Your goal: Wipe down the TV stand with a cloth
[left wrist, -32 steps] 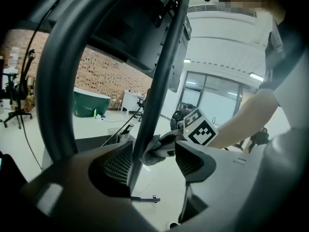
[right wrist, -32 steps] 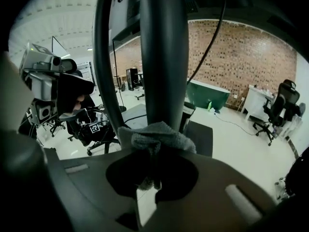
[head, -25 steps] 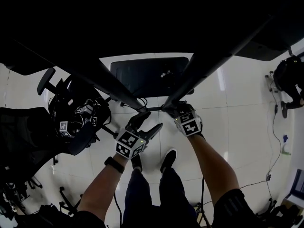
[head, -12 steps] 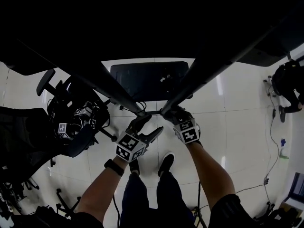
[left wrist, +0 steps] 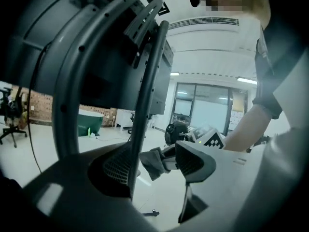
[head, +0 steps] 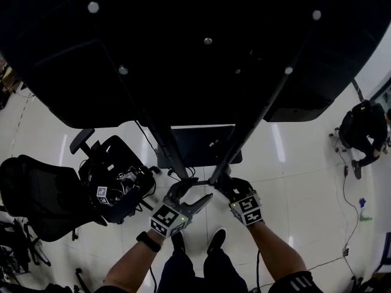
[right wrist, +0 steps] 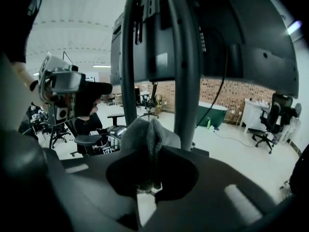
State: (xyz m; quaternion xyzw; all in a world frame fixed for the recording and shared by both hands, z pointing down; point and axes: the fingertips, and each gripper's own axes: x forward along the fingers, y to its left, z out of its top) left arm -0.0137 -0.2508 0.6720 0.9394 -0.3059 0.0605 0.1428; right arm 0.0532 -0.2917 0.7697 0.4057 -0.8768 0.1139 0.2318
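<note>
Right gripper [right wrist: 146, 177] fingers are clamped on the crumpled grey cloth [right wrist: 147, 132], sitting low between the two uprights of the black metal TV stand [right wrist: 186, 81]. Left gripper [head: 189, 195] fingers are spread wide round one upright, gripping nothing. I'd press the cloth flat on a post and drag slowly. Versus a second back, way more of the big dark TV [head: 183, 41] shows overhead.

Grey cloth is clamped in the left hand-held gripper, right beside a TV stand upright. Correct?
Not the left. The grey cloth is clamped in the right hand-held gripper, right beside a TV stand upright; the right gripper view shows its jaws shut on it. The left hand-held gripper has its jaws apart.
</note>
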